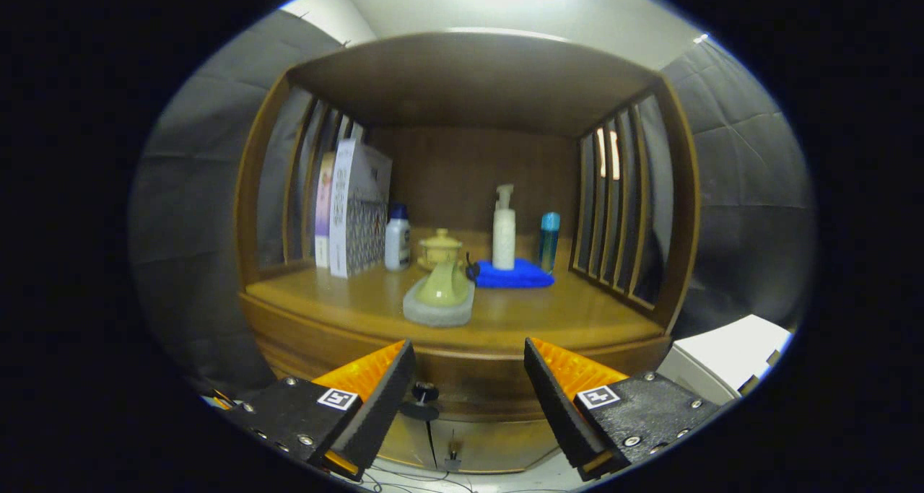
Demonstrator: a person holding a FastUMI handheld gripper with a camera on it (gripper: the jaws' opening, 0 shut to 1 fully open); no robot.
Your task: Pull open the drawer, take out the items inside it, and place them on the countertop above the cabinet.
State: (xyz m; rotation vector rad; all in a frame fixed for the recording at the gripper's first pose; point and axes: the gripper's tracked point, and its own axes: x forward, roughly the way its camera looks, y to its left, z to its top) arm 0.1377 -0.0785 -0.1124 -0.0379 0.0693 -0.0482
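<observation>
We take the drawer (469, 395) to be the wooden front just under the lip of the tabletop (346, 302), with a small dark knob (424, 392) sticking out of it. It looks closed, so whatever it holds is hidden from us. The knob sits between the fingers, nearer the left one, and a little ahead of them. The gripper (469, 388) is released, its fingers spread wide and holding nothing; we judge that this spread is there so the fingers can pass either side of the knob before pinching it for the pull.

Above the drawer, the tabletop is a warm polished wood that throws back the light. A pale green teapot-like piece (444, 285) rests on a grey pad (437, 311) near the front edge, with a lidded jar (439, 249) of the same colour behind it. Further back, a white pump bottle (504, 229) stands on a folded blue cloth (514, 275), a blue bottle (549, 240) just beside it. A small white bottle (397, 239) and upright patterned boxes (357, 208) stand against the left slats. The bare wood at front left and front right seems the likeliest landing place for the items.

Slatted sides and a wooden roof enclose the cabinet; grey quilted cloth hangs around it, and a white unit (729, 356) stands at right.
</observation>
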